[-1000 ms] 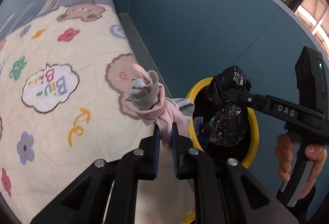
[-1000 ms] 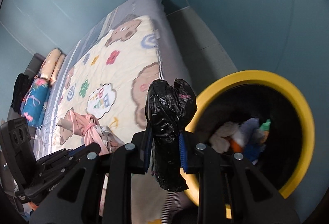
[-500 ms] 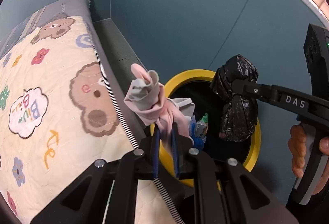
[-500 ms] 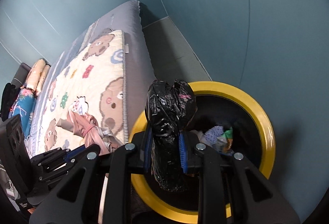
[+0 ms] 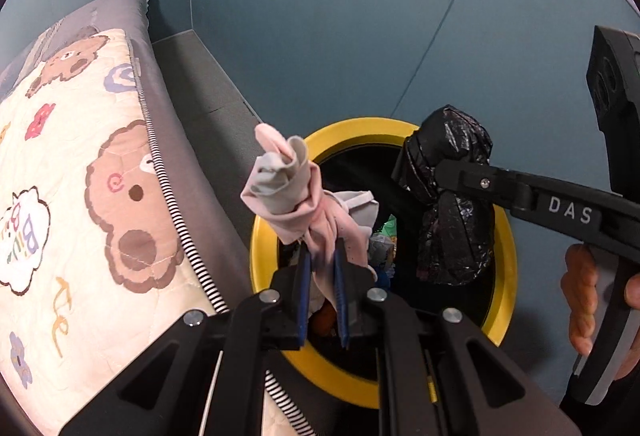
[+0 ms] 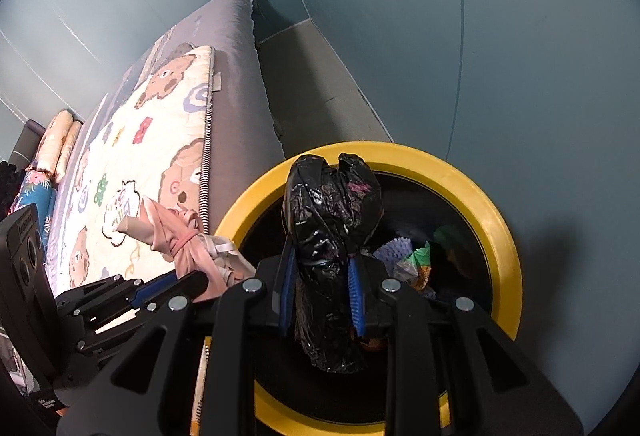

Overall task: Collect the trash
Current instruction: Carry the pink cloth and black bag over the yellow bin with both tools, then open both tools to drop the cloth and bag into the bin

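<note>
Nearest the left wrist camera, the left gripper (image 5: 322, 294) is clamped tight on a knotted bundle of pink and grey cloth (image 5: 290, 192), its blue pads (image 5: 304, 292) pressed against the lower tail of the fabric. The bundle stands up out of the jaws and leans over the near rim of the yellow-rimmed bin (image 5: 505, 268). From the right wrist view the same bundle (image 6: 180, 240) hangs at the bin's left edge, partly over the quilt.

The right gripper (image 6: 322, 292) is closed on a crumpled black plastic bag (image 6: 332, 232), gripped about its middle, with the knotted top above the pads and the rest drooping below. The bag hangs directly over the open mouth of the bin (image 6: 492, 224). In the left view the right gripper's arm reaches in from the right side, and the person's right hand (image 5: 588, 304) wraps its handle. Both tools point steeply downward.

Inside the bin lies loose rubbish: a green wrapper (image 6: 418, 256), a bluish ridged piece (image 6: 398, 248) and other scraps too jumbled to name. The black bag blocks part of the bin's interior in both views.

Just left of the bin stands a bed with a grey mattress (image 6: 236, 108) and a cream quilt (image 5: 60, 176) printed with bears and flowers. Behind them a grey ledge (image 5: 208, 92) runs along the blue-green wall (image 5: 320, 16). Rolled bedding (image 6: 52, 144) lies at the bed's far end.
</note>
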